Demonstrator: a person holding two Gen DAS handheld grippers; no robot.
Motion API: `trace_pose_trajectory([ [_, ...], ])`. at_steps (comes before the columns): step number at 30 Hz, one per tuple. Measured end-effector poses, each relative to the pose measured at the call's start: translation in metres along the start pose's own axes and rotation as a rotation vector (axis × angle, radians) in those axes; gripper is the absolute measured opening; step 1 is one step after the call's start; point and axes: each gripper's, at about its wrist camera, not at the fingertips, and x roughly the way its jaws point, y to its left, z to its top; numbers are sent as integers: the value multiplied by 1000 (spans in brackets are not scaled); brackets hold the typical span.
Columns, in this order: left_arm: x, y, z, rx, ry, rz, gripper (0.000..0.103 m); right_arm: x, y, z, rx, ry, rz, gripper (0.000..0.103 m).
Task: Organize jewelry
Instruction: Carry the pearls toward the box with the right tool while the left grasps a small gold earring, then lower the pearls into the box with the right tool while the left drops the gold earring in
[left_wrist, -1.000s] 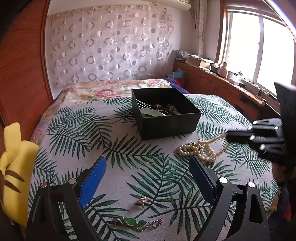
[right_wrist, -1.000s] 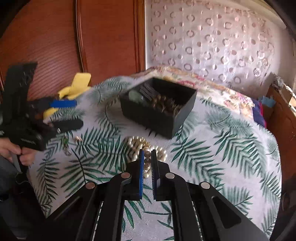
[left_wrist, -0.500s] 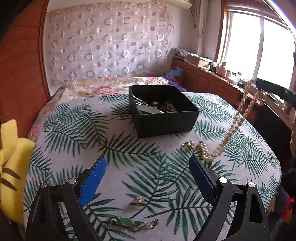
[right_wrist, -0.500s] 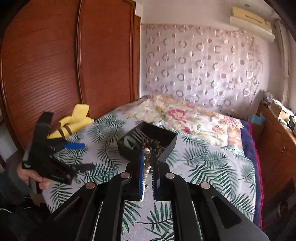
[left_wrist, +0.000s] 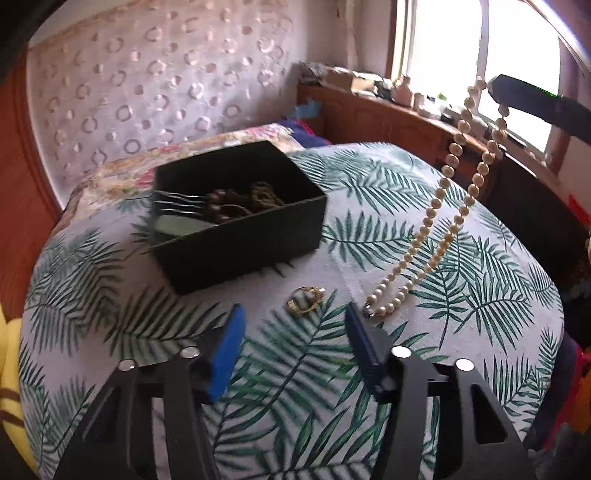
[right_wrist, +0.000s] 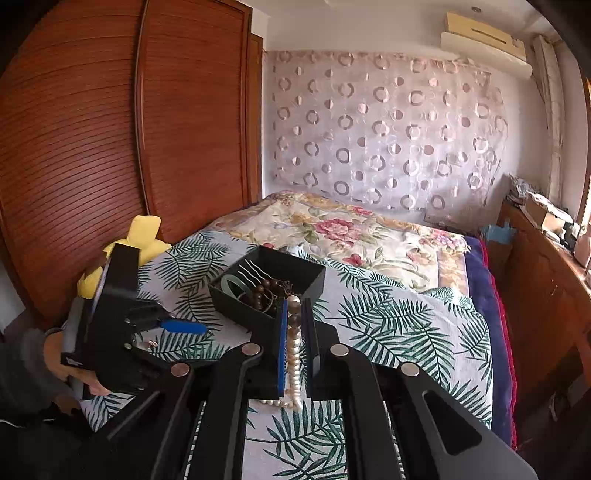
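The right tool (right_wrist: 294, 325), clamped on the long white pearl necklace (left_wrist: 436, 218) dangling to the palm-print bedspread (left_wrist: 369, 206), has the open black rectangular jewelry box (right_wrist: 266, 284) just ahead, while the left tool (left_wrist: 293, 332) gapes empty nearer the gold ring (left_wrist: 306, 294).

1. Left gripper (left_wrist: 293, 332): fingers spread wide apart, gripping nothing, angled down low over the bed (left_wrist: 498, 280).
2. Right gripper (right_wrist: 294, 328): fingers nearly together, pinching the necklace (left_wrist: 439, 206), raised high above the bed.
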Motion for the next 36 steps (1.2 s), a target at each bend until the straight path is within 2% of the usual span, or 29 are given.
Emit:
trace_pose_trajectory([
  [3, 11, -8, 5, 22, 27, -6, 35, 6, -3, -4, 9, 13, -2, 8],
  [9, 29, -17, 11, 51, 61, 18, 27, 16, -10, -12, 24, 34, -5, 8],
  [13, 33, -20, 13, 74, 55, 58, 22, 23, -11, -12, 30, 41, -6, 8],
  [14, 33, -20, 13, 78, 54, 55, 19, 23, -11, -11, 31, 40, -6, 8],
  [15, 34, -21, 13, 83, 59, 48, 11, 23, -10, -11, 31, 37, -6, 8],
  [24, 15, -17, 11, 80, 19, 40, 9, 20, -3, 4, 11, 10, -2, 8],
  [31, -17, -1, 21, 27, -64, 26, 9, 12, 7, 32, -19, -46, 8, 8],
  [36, -34, 11, 35, 8, -111, 45, 9, 9, 13, 59, -35, -86, 9, 8],
])
